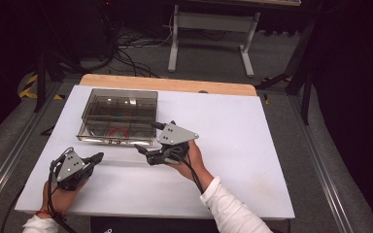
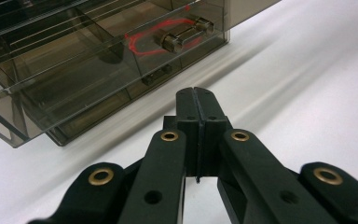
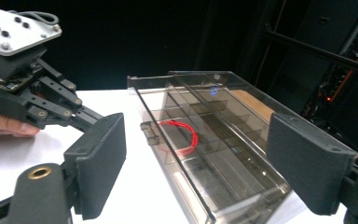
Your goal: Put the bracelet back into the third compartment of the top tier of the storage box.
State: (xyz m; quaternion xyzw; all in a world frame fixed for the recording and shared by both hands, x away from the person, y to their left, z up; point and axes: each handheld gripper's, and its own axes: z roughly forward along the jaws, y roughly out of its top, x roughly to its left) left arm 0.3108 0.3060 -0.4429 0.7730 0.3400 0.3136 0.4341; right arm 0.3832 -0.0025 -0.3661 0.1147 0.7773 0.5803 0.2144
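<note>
I see a smoky clear plastic organizer box with dividers, a red ring inside, lying toward the far left of the white surface. My right tongs stand wide just beside its front edge, nothing between them. My left tongs rest pinched together, empty, nearer me.

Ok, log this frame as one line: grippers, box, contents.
left gripper: shut, empty, on table | right gripper: open, empty, beside box | clear compartment box: lid shut | red ring: inside front compartment
</note>
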